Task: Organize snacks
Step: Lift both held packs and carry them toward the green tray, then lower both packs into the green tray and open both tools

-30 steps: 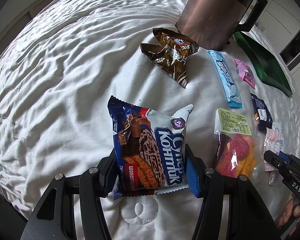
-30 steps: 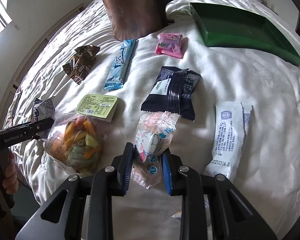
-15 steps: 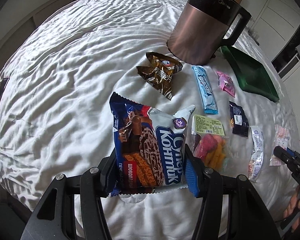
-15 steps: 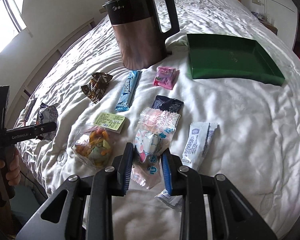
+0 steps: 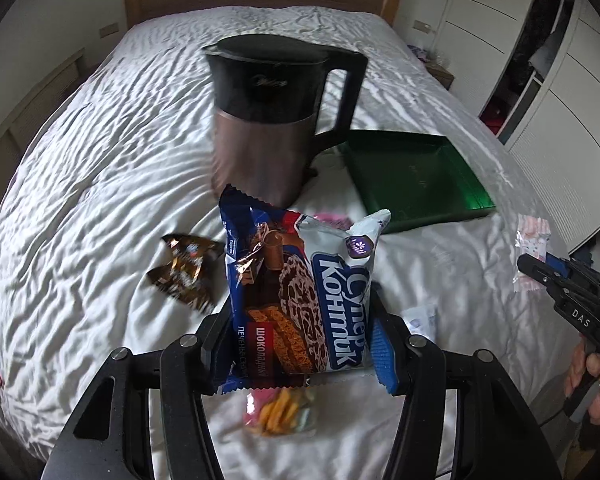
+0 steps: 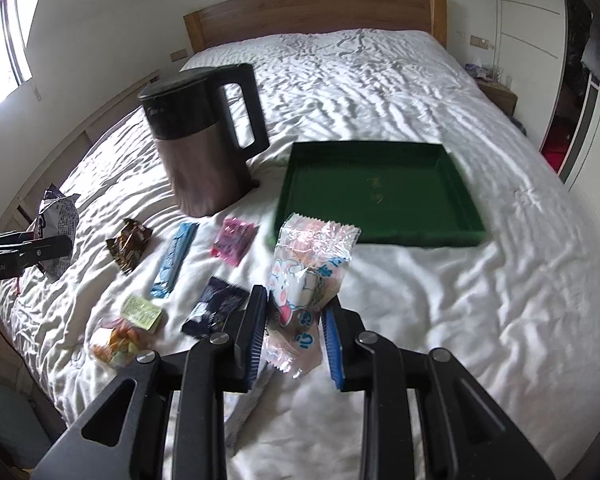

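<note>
On the bed (image 6: 380,80): kettle (image 6: 204,152) at the back left, tray (image 6: 380,188) right beside it. In front of the kettle, side by side: twisted wrapper (image 6: 130,250), long bar (image 6: 176,260), small packet (image 6: 234,240). Nearer still: dark packet (image 6: 214,306), and left of that, labelled bag (image 6: 124,330).

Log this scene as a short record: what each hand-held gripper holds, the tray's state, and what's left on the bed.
left hand-held gripper: shut on blue biscuit pack
right hand-held gripper: shut on clear candy bag
green tray: empty, beside kettle
left on bed: brown wrapper, blue bar, pink packet, dark packet, mixed-sweets bag
</note>
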The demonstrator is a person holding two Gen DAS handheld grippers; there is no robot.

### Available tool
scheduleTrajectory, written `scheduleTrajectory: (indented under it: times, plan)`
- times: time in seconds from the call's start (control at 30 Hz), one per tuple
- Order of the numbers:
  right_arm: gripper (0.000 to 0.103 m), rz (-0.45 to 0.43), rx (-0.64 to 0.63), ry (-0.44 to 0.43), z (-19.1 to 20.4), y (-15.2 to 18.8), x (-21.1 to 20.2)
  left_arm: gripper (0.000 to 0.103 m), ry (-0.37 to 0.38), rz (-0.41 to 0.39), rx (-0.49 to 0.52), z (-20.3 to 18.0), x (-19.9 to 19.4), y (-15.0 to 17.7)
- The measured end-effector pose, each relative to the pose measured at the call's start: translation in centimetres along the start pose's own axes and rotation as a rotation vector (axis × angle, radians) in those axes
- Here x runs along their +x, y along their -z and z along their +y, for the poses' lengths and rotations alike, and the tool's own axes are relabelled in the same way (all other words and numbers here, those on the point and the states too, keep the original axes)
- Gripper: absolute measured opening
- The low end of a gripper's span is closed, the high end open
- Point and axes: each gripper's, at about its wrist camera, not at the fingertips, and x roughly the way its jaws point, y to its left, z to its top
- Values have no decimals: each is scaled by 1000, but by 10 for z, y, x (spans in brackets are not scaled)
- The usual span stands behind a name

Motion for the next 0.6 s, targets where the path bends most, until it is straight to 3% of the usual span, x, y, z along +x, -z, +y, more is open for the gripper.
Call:
scheduleTrajectory:
  times: [0.27, 0.6]
  plan:
    - [0, -44, -18, 92, -68, -67, 32, 51, 58, -36, 40, -79, 60, -78]
    - [0, 19, -47, 108, -130, -126, 146, 51, 4, 0, 23, -132, 181, -152]
